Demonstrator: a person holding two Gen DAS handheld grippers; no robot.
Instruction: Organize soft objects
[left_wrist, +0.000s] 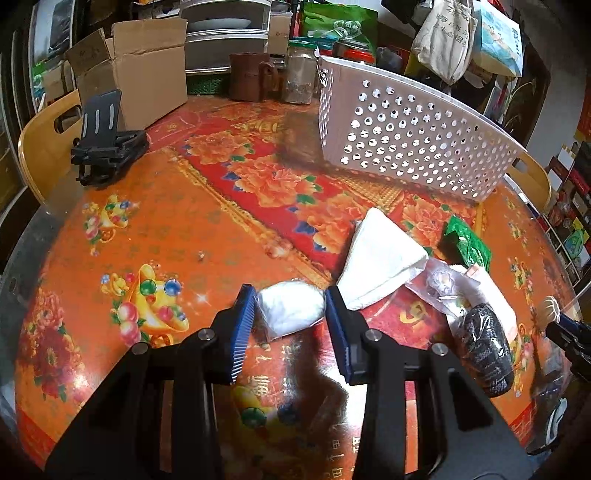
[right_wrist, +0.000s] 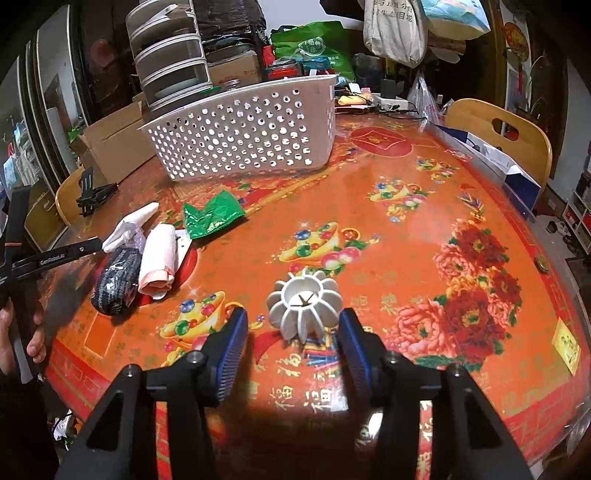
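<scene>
My left gripper (left_wrist: 290, 301) is open, its blue pads on either side of a small clear bag of white soft stuff (left_wrist: 290, 312) lying on the table. Right of it lie a white folded cloth (left_wrist: 380, 258), a green foil packet (left_wrist: 467, 243), a clear bag with a trinket (left_wrist: 441, 284), a pink-white roll (left_wrist: 495, 295) and a dark knitted bundle (left_wrist: 484, 347). My right gripper (right_wrist: 293, 319) is open around a white ribbed ball-shaped object (right_wrist: 303, 299). The white perforated basket (right_wrist: 243, 136) stands at the back; it also shows in the left wrist view (left_wrist: 413, 136).
The table has an orange-red flowered cover (left_wrist: 184, 221). A black phone stand (left_wrist: 107, 144), a cardboard box (left_wrist: 144, 70), a brown mug (left_wrist: 251, 75) and a jar (left_wrist: 301, 72) stand at the far left. Wooden chairs (right_wrist: 513, 129) flank the table.
</scene>
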